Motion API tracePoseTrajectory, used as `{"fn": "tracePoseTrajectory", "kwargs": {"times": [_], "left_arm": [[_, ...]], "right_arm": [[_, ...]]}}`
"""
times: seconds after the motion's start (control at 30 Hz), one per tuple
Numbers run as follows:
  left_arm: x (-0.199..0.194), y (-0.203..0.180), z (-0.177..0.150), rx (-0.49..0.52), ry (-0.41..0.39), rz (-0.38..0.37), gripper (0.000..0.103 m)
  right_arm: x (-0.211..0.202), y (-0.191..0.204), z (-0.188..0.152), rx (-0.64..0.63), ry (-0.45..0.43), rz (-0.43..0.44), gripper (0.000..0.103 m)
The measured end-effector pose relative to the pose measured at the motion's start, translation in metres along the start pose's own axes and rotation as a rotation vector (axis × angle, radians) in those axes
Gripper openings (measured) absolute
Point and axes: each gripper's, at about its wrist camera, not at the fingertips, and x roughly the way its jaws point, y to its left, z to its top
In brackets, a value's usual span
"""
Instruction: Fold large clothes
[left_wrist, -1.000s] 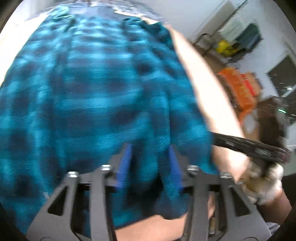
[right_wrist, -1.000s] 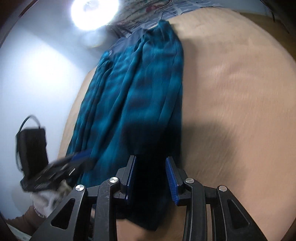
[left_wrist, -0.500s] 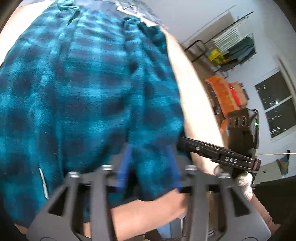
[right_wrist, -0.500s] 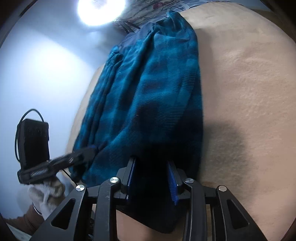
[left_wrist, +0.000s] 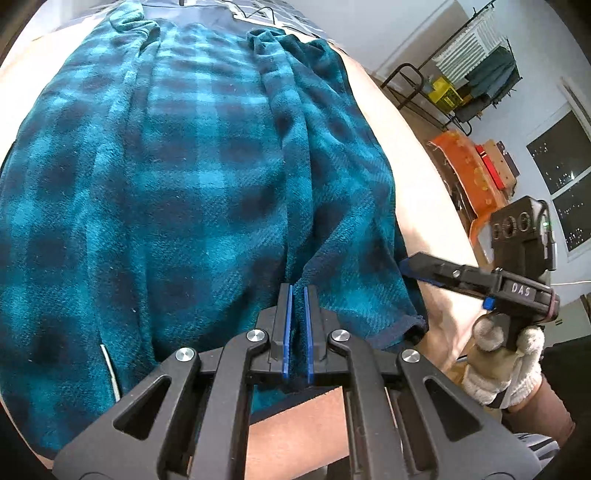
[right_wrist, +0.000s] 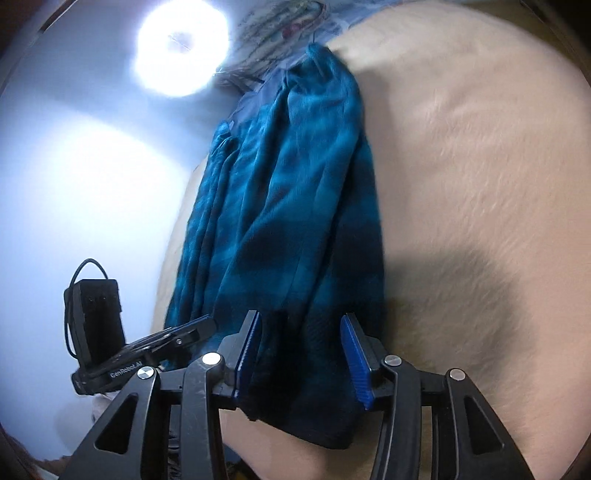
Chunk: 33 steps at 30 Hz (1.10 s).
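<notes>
Beige worktop (right_wrist: 480, 184) fills the right half of the right wrist view; in the left wrist view it shows as a strip down the right of the cloth. Teal and dark blue checked fleece garment (left_wrist: 184, 184) lies spread on it, filling most of the left wrist view and running up the frame centre in the right wrist view, with lengthwise folds along its right part.

Left tool (left_wrist: 296, 332), lower centre: jaws have just been closing and now stand together, pinching a ridge of the garment near its near hem.

Right tool (right_wrist: 303, 354), lower centre: jaws have just been opening and stand apart; the garment's near corner lies between the pads, not pressed.

White gloved hand (left_wrist: 506, 365) holds the right tool at the right edge.

Clothes rack (left_wrist: 476, 62), upper right, well apart from the worktop.
</notes>
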Motion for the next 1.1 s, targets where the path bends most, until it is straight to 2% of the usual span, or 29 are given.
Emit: {"fn": "tracePoseTrajectory", "kwargs": {"times": [0.1, 0.13, 0.17, 0.23, 0.27, 0.33, 0.4, 0.43, 0.47, 0.57, 0.6, 0.67, 0.73, 0.77, 0.8, 0.87, 1.0, 1.1], "left_arm": [[0.004, -0.002, 0.004, -0.012, 0.013, -0.028, 0.004], [0.003, -0.001, 0.004, -0.027, 0.021, -0.032, 0.012], [0.003, 0.0, 0.006, -0.037, 0.024, -0.042, 0.025], [-0.004, 0.001, 0.006, -0.05, 0.0, -0.057, 0.035], [-0.008, 0.001, 0.005, -0.048, -0.014, -0.052, 0.035], [-0.008, -0.002, 0.004, -0.021, -0.015, -0.034, 0.035], [-0.001, -0.006, 0.0, 0.004, 0.005, -0.018, 0.035], [0.003, -0.008, -0.001, 0.015, 0.017, -0.01, 0.035], [0.008, -0.011, -0.003, 0.027, 0.029, 0.005, 0.035], [0.012, -0.022, -0.005, 0.069, 0.033, 0.033, 0.035], [0.009, -0.027, -0.005, 0.085, 0.018, 0.043, 0.035], [0.0, -0.037, -0.004, 0.117, -0.015, 0.054, 0.035], [-0.009, -0.045, -0.005, 0.144, -0.052, 0.05, 0.035], [-0.011, -0.05, -0.005, 0.16, -0.064, 0.054, 0.035], [-0.011, -0.054, -0.007, 0.175, -0.07, 0.053, 0.035], [-0.006, -0.061, -0.011, 0.203, -0.059, 0.049, 0.035], [0.02, -0.063, -0.017, 0.239, -0.008, 0.093, 0.035], [0.04, -0.056, -0.021, 0.249, 0.028, 0.13, 0.035]], "right_arm": [[0.018, 0.005, -0.002, -0.002, 0.027, 0.07, 0.046], [0.023, 0.008, -0.003, -0.013, 0.039, 0.078, 0.041], [0.026, 0.01, -0.003, -0.029, 0.055, 0.078, 0.023], [0.025, 0.021, -0.002, -0.07, 0.063, 0.003, 0.01], [0.017, 0.027, -0.001, -0.089, 0.052, -0.012, 0.004], [-0.01, 0.039, 0.002, -0.128, 0.008, -0.03, 0.004], [-0.031, 0.047, 0.002, -0.182, -0.022, -0.117, 0.004], [-0.035, 0.045, 0.002, -0.193, -0.021, -0.159, 0.004], [-0.033, 0.039, 0.0, -0.185, -0.006, -0.163, 0.004], [-0.012, 0.014, -0.005, -0.118, 0.072, -0.162, 0.006], [-0.002, 0.009, -0.01, -0.121, 0.095, -0.196, 0.007], [0.001, 0.007, -0.017, -0.139, 0.106, -0.199, 0.012], [-0.007, 0.012, -0.02, -0.164, 0.083, -0.192, 0.025], [-0.013, 0.013, -0.02, -0.179, 0.056, -0.191, 0.038], [-0.018, 0.012, -0.019, -0.182, 0.033, -0.193, 0.046], [-0.025, 0.006, -0.015, -0.155, -0.006, -0.2, 0.055], [-0.019, -0.014, -0.005, -0.052, -0.041, -0.162, 0.054], [-0.006, -0.01, -0.001, -0.076, -0.055, -0.165, 0.051]]}}
